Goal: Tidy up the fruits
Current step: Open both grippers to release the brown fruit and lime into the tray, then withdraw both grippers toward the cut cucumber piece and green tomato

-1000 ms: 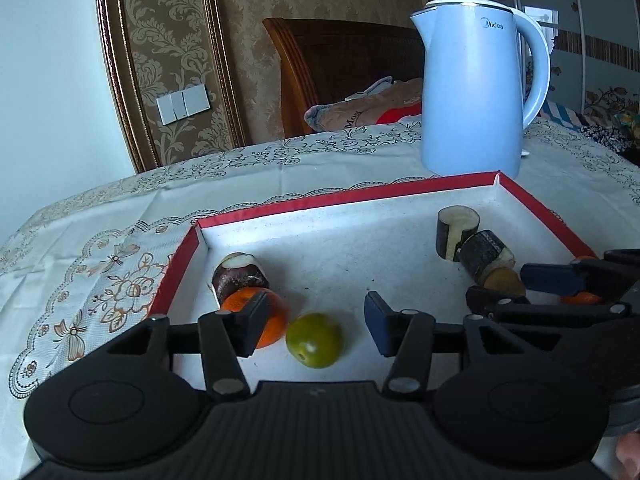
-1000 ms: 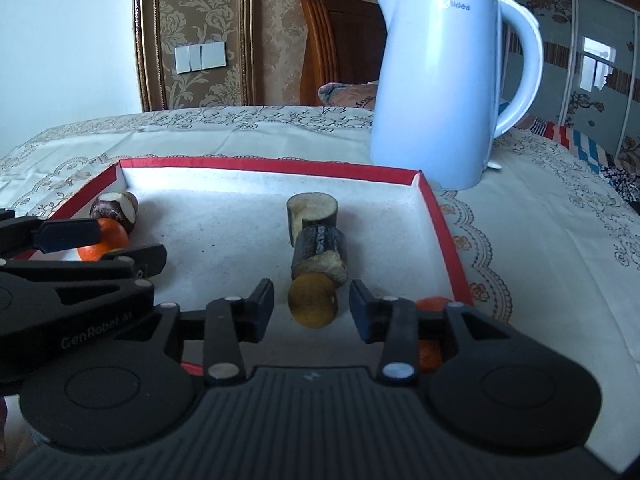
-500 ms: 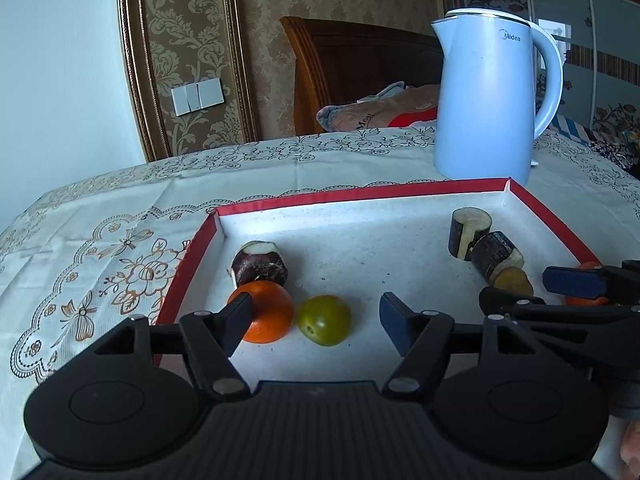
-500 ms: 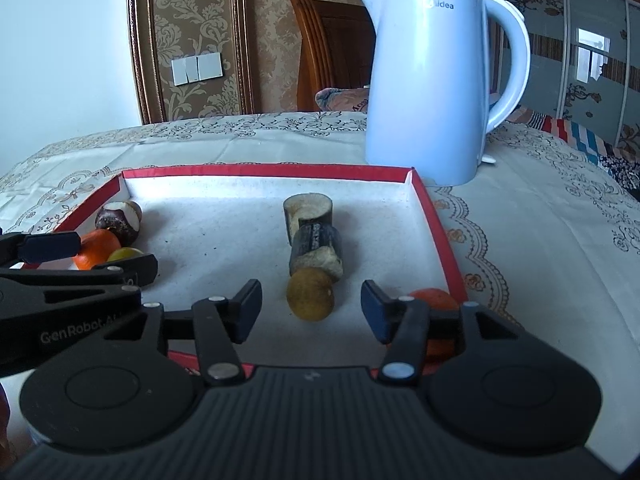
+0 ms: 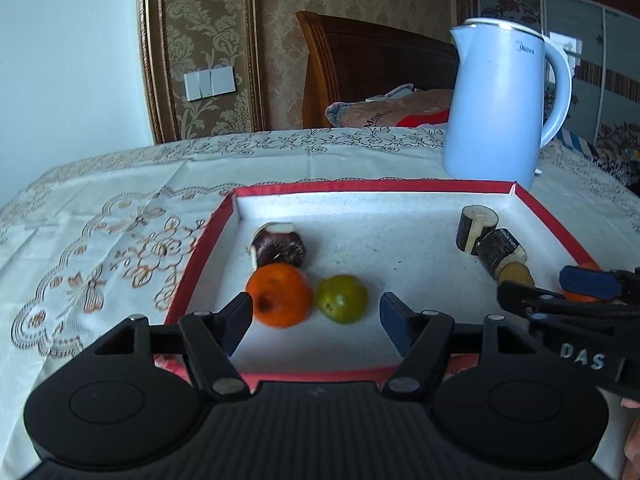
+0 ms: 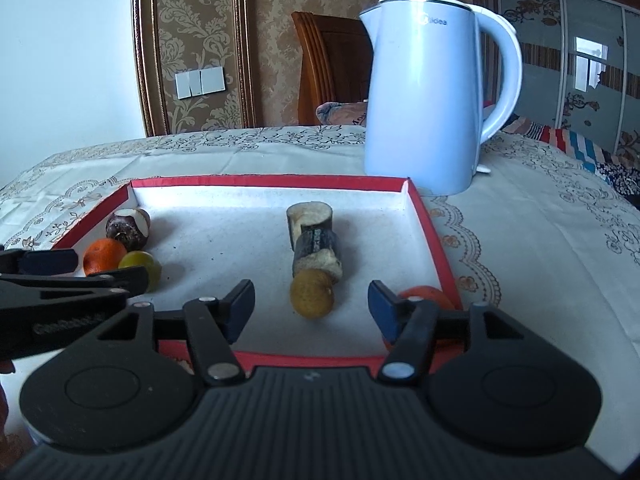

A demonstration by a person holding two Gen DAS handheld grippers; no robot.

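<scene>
- Soft daylight, cool blue cast; window glare mirrored in the cabinet doors (image 6: 588, 68) at right.
- Faint shadows under the fruit, falling right of the green one (image 6: 141, 265).
- Strong fisheye bend: wall trim (image 5: 150, 52) bowed, corners dark.
- Slight motion blur on the orange (image 5: 279, 294) in the left view.
- Near gripper bodies dark, little detail; kettle (image 6: 424, 92) evenly lit.

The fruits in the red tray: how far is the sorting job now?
Looks done: orange, green fruit and a dark piece grouped at the tray's left; cut pieces and a yellow fruit lined up centre-right. In hand: nothing; left gripper and right gripper are open, having just widened. Left: perhaps the second orange by the right wall.
</scene>
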